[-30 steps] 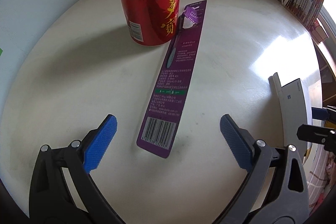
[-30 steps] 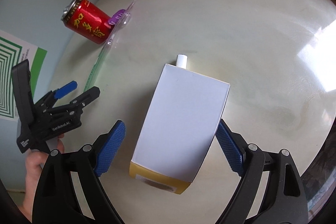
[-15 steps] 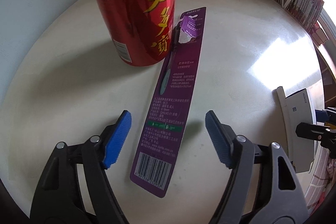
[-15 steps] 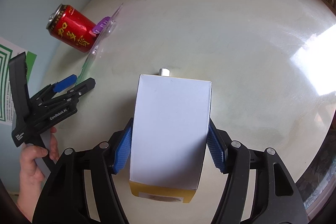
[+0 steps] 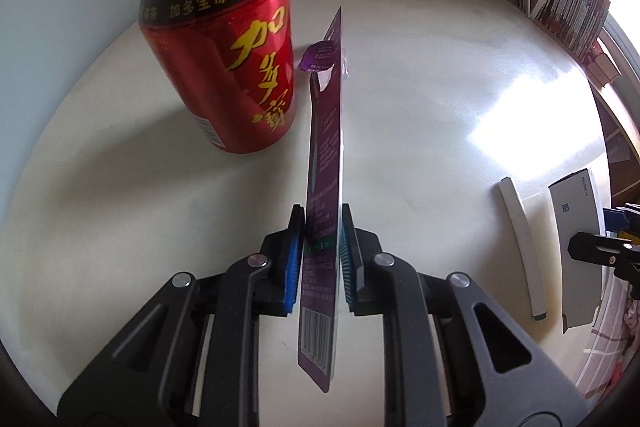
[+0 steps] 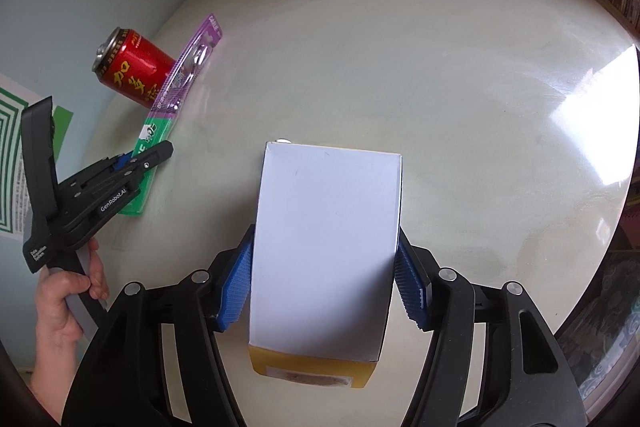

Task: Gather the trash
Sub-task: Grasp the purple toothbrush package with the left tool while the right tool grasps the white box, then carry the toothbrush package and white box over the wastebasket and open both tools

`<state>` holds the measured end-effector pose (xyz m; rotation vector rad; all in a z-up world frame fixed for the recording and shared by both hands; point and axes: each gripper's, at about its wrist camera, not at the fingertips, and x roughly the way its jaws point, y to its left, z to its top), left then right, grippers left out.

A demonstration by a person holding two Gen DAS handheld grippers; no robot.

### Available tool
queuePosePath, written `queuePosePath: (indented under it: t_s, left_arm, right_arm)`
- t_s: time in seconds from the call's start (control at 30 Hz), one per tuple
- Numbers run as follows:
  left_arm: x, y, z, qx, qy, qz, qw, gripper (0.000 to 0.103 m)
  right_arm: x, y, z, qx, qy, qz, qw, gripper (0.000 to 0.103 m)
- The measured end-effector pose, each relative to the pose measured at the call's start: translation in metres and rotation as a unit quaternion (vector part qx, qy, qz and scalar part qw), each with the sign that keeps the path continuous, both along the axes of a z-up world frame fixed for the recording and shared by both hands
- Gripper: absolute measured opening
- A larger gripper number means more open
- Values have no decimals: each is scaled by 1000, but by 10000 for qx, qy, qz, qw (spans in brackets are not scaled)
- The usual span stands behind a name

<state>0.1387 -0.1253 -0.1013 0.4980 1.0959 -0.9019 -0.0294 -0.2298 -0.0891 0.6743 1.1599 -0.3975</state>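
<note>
Both pairs of jaws have closed since a second ago: the right ones came in from well apart onto the carton, and the left ones from wide open onto the toothbrush pack, which lay flat then and now stands on its edge.

On the round pale bench (image 6: pixel 440 67), the biggest piece of trash is the white carton (image 6: pixel 326 247), near the front edge. The right gripper (image 6: pixel 326 287) has its jaws partly open and pressed on the two side walls. I judge the carton light and easy to crush, so the low hold on the side walls suits it. I cannot tell if anything is inside.

The red can (image 5: pixel 224 67) stands upright at the far left, its tab opened; whether drink remains is not visible.

The toothbrush pack (image 5: pixel 324 187), thin stiff card, is pinched near its lower end by the almost shut left gripper (image 5: pixel 320 263), just right of the can.
</note>
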Motion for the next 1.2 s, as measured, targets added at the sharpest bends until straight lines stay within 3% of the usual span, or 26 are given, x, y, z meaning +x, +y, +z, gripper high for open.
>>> queuePosePath:
  t_s: [0.13, 0.77, 1.2]
  left_arm:
    - [-8, -4, 9, -29, -91, -75, 9999, 11]
    - [-42, -3, 53, -184, -464, -338, 9982, 11]
    - [-108, -33, 88, -323, -767, -785, 9934, 11]
  right_arm:
    - [-6, -5, 5, -30, -111, -60, 9999, 63]
    - [-73, -27, 38, 61, -693, -368, 9969, 63]
    - [-156, -54, 62, -43, -1101, -872, 9901, 63]
